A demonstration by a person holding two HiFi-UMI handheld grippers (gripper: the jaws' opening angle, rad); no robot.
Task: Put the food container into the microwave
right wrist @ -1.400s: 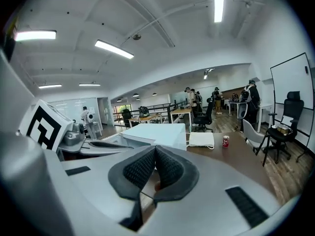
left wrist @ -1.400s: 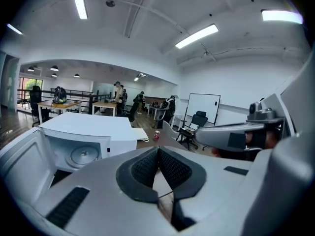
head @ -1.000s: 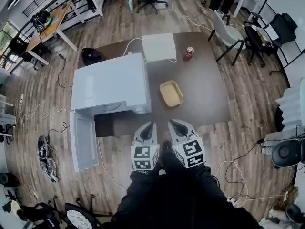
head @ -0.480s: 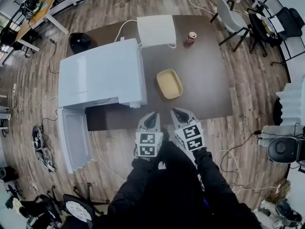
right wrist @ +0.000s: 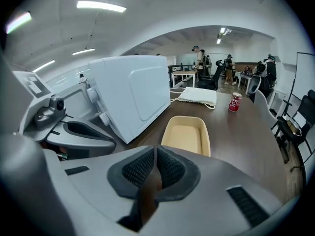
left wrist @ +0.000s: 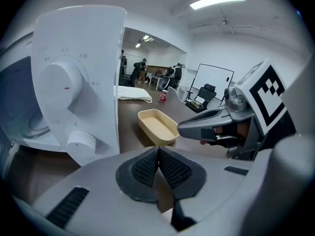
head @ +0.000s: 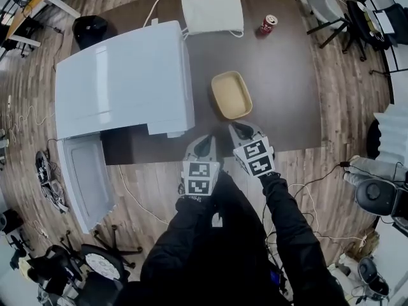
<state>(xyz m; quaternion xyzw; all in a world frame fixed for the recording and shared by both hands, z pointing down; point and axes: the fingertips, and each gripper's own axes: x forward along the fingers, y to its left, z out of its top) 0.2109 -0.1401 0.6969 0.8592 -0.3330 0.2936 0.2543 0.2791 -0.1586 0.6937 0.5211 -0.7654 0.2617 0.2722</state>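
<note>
Head view: microwave door (head: 86, 180) hangs open off the microwave's (head: 124, 81) front-left corner. The microwave itself takes up the left part of the dark table (head: 287, 94).

Left gripper (head: 204, 142) hovers just off the microwave's front-right corner. Jaws are pressed together with nothing between them.

A white folded cloth (head: 211, 8) lies behind the microwave's rear-right corner.

Food container (head: 231, 95) is a shallow beige tub that looks empty. It sits on the table just right of the microwave's right wall, not touching it.

Right gripper (head: 240, 131) sits one step further from the microwave than the left, at the tub's near end. Jaws are likewise closed on nothing.

A red soda can (head: 268, 24) stands well right of the microwave's rear corner, out of the way.

My read is that the step is the reach and nothing is gripped yet.

Plan:
- Spread the right jaws before closing in.
- Pinch the tub's near wall with one jaw inside and one outside. I'd grip close to a corner, since a thin wall will likely flex.
- Steady the microwave-side wall with the left gripper.
- Keep the tub level and swing it round the microwave's front-right corner.
- Enter the cavity low, clear of the door.
</note>
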